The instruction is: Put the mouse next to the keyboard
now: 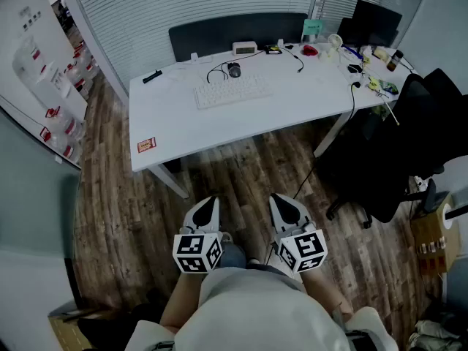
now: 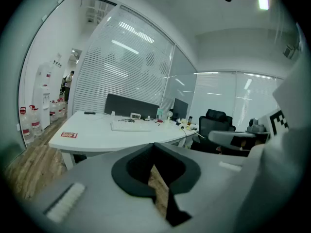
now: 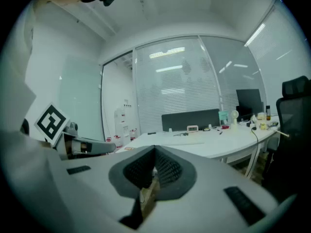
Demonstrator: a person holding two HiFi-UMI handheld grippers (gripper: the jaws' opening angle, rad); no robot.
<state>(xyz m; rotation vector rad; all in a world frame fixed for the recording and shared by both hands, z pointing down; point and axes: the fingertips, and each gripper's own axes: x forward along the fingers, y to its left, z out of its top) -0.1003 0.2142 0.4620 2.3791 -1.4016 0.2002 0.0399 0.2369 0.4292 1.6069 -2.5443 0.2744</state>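
Both claws are clenched and empty. The left claw [image 1: 207, 209] and right claw [image 1: 287, 209] are held low by the person's body over the wood floor [image 1: 241, 170], well apart from the table [image 1: 292, 104]. The mouse [image 1: 234, 69] sits toward the table's far edge, just behind the middle of the white keyboard [image 1: 231, 91], with its black cable [image 1: 216, 72] looping beside it. The reach looks not yet begun. To do it well, likely step to the near edge, open 1 claw, come in over the keyboard and pinch the mouse by its sides. Lift it low so the cable doesn't drag, then set it on bare table at the keyboard's right end.
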